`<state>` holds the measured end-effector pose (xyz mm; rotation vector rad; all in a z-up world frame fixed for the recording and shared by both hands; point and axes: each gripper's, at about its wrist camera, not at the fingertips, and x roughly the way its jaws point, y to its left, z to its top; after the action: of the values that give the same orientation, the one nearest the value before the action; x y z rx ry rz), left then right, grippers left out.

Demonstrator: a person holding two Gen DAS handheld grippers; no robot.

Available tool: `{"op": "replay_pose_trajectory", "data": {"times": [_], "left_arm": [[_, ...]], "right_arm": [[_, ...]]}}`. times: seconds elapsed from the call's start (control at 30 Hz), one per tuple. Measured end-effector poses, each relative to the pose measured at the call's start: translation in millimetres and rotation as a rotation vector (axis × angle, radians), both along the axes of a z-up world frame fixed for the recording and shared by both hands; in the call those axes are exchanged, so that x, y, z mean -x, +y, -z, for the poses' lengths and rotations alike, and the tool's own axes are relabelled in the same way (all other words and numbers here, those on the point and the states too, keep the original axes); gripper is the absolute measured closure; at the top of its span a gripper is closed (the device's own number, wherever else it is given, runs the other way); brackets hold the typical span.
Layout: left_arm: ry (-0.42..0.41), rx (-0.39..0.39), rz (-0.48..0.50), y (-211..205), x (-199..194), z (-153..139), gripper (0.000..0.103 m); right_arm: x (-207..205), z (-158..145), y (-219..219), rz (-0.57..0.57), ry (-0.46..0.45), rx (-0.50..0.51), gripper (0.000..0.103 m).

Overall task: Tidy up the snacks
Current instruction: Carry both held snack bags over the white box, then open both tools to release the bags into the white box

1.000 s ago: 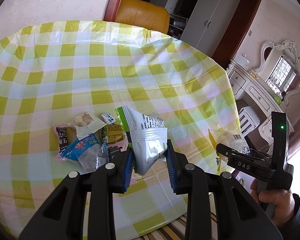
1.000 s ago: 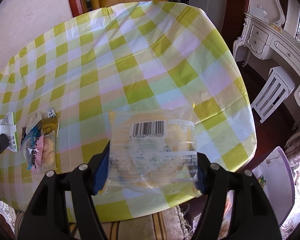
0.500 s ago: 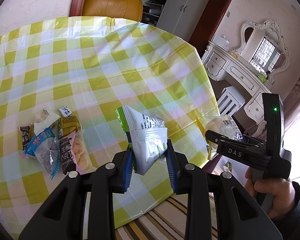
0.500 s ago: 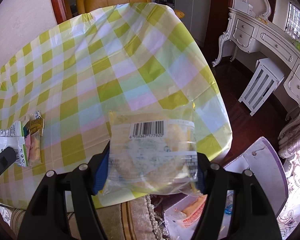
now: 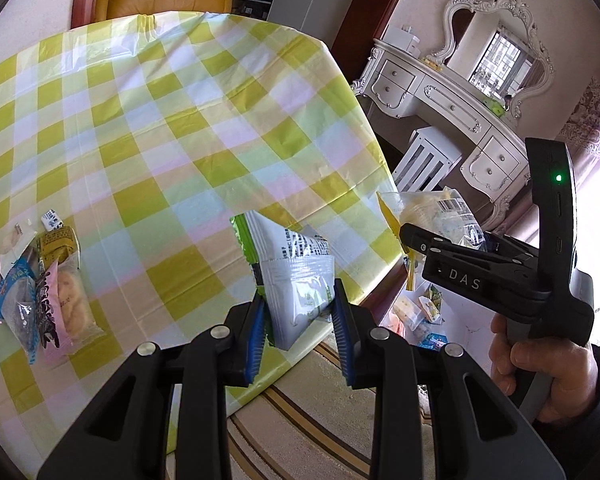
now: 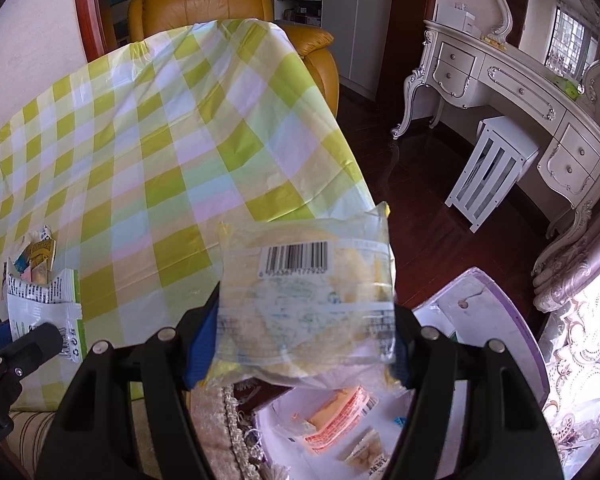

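Left wrist view: the left gripper (image 5: 299,322) has its blue-padded fingers (image 5: 257,330) clenched on the lower end of a white and green foil snack packet (image 5: 296,272), which stands up between them above the edge of the bench with the yellow-green checked plastic cloth (image 5: 172,140). A heap of small wrapped snacks (image 5: 36,292) lies on the cloth at the left, well apart from the packet. At the right, a hand (image 5: 540,364) holds the right gripper (image 5: 424,240).

Right wrist view: the right gripper (image 6: 300,354) grasps a clear, barcoded bag of pale yellow snacks (image 6: 312,300) across its width, one finger on each side edge. Below it stands an open white box with purple edges (image 6: 484,312) on the floor, packets inside.
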<state>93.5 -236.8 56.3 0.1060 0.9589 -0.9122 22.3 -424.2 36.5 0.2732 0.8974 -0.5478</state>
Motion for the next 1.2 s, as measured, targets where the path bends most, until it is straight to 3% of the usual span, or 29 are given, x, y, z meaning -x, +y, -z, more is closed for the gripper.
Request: {"op": "replay_pose_trajectory", "data": {"times": [0.4,0.7,0.87,1.07,1.2], "left_arm": [[-0.004,-0.087,0.116,-53.0,26.8,13.4,0.074],[0.196,-0.018,0.266,-81.4,35.4,29.7,0.074],[0.219,-0.077,0.335,-102.2,46.8,41.1,0.073],[0.144,-0.206,0.443,-137.6,77.0,51.0,0.073],[0.151,-0.270,0.539,-157.2,96.2,63.1,0.073]], "right_arm": [[39.5,21.0,-40.1,0.077,0.025,-0.023,0.035],[71.0,39.2,-64.0,0.134,0.084,-0.015,0.035],[84.3,59.2,-73.8,0.159,0.133,-0.029,0.035],[100.2,91.8,-83.4,0.194,0.185,-0.083,0.035],[110.8,113.5,-90.0,0.224,0.237,-0.125,0.035]]}}
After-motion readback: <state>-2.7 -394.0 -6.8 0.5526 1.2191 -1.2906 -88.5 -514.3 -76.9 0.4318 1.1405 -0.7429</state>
